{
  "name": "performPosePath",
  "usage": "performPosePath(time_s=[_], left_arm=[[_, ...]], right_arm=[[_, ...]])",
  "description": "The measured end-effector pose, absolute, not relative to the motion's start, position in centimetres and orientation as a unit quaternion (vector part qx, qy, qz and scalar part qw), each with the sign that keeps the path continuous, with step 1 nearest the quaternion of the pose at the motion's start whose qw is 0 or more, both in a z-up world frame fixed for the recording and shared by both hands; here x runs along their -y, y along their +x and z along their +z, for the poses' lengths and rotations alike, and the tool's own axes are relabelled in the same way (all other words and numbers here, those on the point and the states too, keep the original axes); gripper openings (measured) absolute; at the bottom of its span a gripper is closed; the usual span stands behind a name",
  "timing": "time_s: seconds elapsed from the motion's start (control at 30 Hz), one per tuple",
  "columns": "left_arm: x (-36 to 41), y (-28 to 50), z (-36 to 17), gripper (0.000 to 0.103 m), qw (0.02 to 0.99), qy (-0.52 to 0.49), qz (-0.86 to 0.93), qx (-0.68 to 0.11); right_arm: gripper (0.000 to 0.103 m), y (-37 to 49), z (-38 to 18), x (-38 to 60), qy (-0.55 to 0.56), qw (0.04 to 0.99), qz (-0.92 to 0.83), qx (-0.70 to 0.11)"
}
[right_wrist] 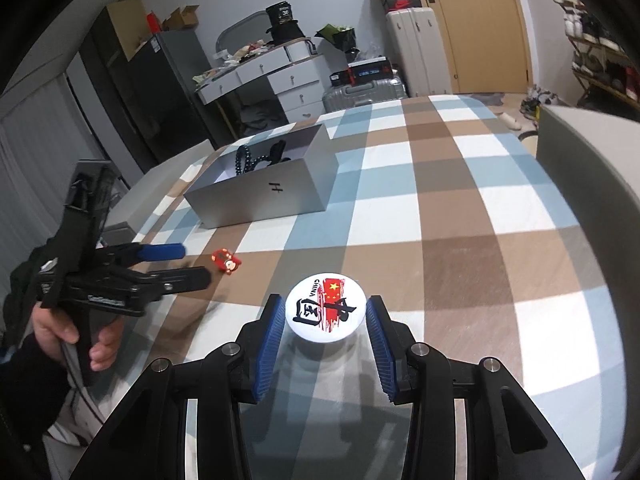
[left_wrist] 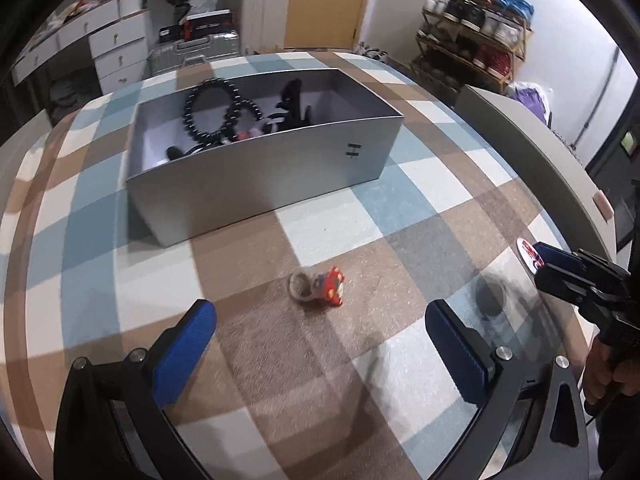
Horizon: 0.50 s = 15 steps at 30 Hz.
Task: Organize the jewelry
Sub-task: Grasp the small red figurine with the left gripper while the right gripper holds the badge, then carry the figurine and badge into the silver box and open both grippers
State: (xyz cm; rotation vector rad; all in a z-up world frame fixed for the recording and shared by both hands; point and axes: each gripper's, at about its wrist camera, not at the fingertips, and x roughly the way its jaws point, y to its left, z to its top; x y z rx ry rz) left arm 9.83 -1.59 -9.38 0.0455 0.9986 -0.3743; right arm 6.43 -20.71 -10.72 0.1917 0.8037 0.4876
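Note:
A red cartoon ring (left_wrist: 323, 289) lies on the checked cloth, just ahead of my open left gripper (left_wrist: 320, 336); it also shows in the right wrist view (right_wrist: 227, 262). A round white badge with a red flag and "CHINA" (right_wrist: 326, 307) sits between the blue pads of my right gripper (right_wrist: 326, 316), which is shut on it and holds it above the cloth. A silver box (left_wrist: 264, 176) further back holds black bead bracelets (left_wrist: 218, 110) and dark hair clips. The left gripper (right_wrist: 192, 266) shows at left in the right wrist view.
The checked cloth (right_wrist: 460, 208) covers a bed-like surface. A grey headboard or panel (right_wrist: 584, 160) runs along the right edge. Beyond stand drawers (right_wrist: 280, 76), suitcases (right_wrist: 364, 88) and a shoe rack (left_wrist: 472, 28).

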Motion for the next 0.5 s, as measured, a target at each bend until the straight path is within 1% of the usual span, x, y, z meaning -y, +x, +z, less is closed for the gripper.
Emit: performPosePath(time_s=[0.1, 0.13, 0.17, 0.2, 0.23, 0.27, 0.3, 0.33, 0.37, 0.4, 0.5], left_arm=[[1.9, 10.1, -9.4, 0.099, 0.862, 0.031, -0.181, -0.472], [2.1, 10.1, -9.4, 0.089, 0.862, 0.036, -0.186, -0.471], [2.3, 10.2, -9.4, 0.074, 0.861, 0.043, -0.188, -0.471], [2.6, 10.1, -9.5, 0.066, 0.861, 0.053, -0.186, -0.471], [2.7, 10.4, -9.6, 0.051, 0.859, 0.059, -0.187, -0.473], [2.8, 10.4, -9.8, 0.039, 0.856, 0.063, -0.190, -0.476], [2.8, 10.5, -9.9, 0.035, 0.854, 0.064, -0.194, -0.478], [2.7, 10.5, -9.9, 0.028, 0.856, 0.066, -0.194, -0.475], [2.6, 10.5, -9.9, 0.018, 0.857, 0.066, -0.194, -0.473], [2.5, 10.5, -9.8, 0.015, 0.857, 0.065, -0.195, -0.473], [2.2, 10.5, -9.8, 0.015, 0.857, 0.059, -0.194, -0.474]], right_arm=[[0.041, 6.4, -11.0, 20.7, 0.100, 0.885, 0.237, -0.388], [0.041, 6.3, -11.0, 20.7, 0.100, 0.885, 0.237, -0.388], [0.041, 6.3, -11.0, 20.6, 0.099, 0.885, 0.238, -0.388], [0.041, 6.3, -11.0, 20.5, 0.098, 0.885, 0.239, -0.388], [0.041, 6.3, -11.0, 20.5, 0.098, 0.885, 0.239, -0.387], [0.041, 6.3, -11.0, 20.4, 0.098, 0.885, 0.240, -0.386], [0.041, 6.2, -10.9, 20.3, 0.099, 0.885, 0.242, -0.385], [0.041, 6.2, -10.8, 20.3, 0.099, 0.885, 0.243, -0.384], [0.041, 6.1, -10.7, 20.2, 0.099, 0.886, 0.243, -0.382], [0.041, 6.0, -10.6, 20.2, 0.099, 0.886, 0.244, -0.381], [0.041, 6.0, -10.4, 19.9, 0.095, 0.887, 0.246, -0.379]])
